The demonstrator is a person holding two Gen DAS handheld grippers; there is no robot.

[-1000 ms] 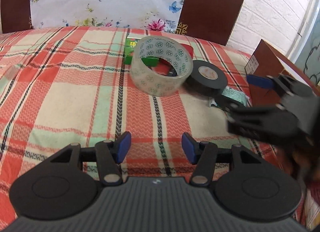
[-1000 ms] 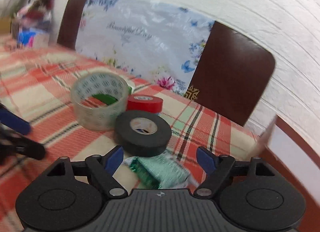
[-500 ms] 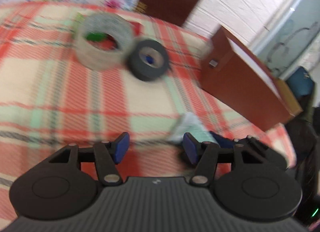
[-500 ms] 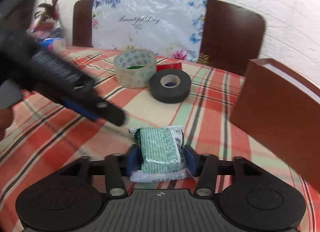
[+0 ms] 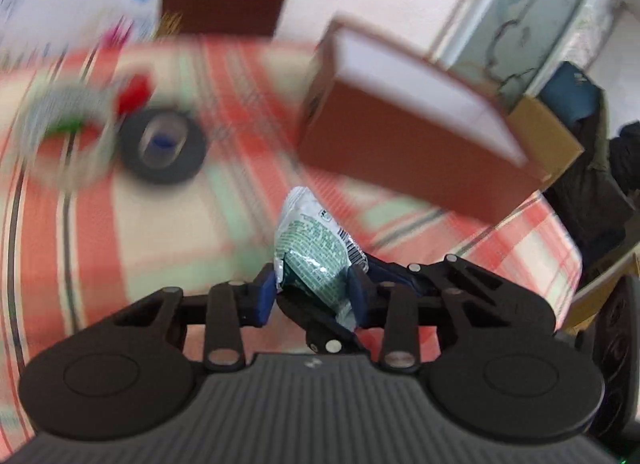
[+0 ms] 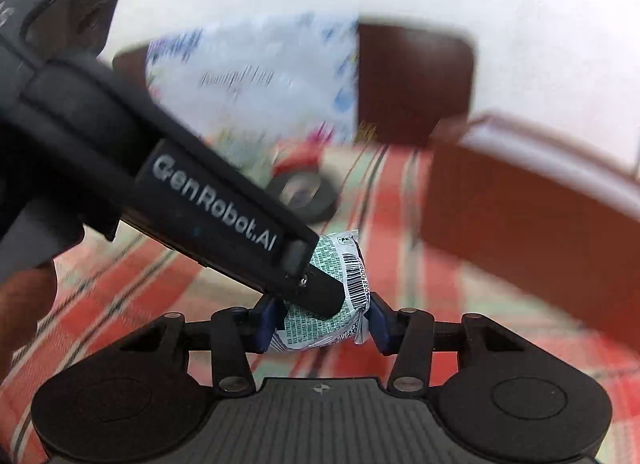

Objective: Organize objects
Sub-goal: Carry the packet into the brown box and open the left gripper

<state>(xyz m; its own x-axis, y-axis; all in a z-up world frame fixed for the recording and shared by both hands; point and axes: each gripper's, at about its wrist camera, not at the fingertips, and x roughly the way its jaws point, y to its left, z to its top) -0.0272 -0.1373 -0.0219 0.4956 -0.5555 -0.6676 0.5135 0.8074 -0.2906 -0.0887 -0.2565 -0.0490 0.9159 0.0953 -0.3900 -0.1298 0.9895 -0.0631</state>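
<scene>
You've got the green-and-white packet pinched from both sides at once. Your left claw is closing, and its blue pads already press the packet's flanks. Your right claw is closing too, with the same packet squeezed between its pads; the left claw's black finger lies right across the top of it. The packet looks lifted clear of the plaid table, in the stretch between the tape rolls and the brown box at the right edge.

By my read you're early in the job: one item is in hand and not yet set anywhere. The black tape roll, the clear tape roll and the red roll sit loose toward the far edge. The box looks the likely home, but that's a guess.

Hard to see: everything beyond the claws is smeared by motion. The box's inside is hidden in both views, so you can't tell what it holds. A green thing inside the clear roll is unreadable.
</scene>
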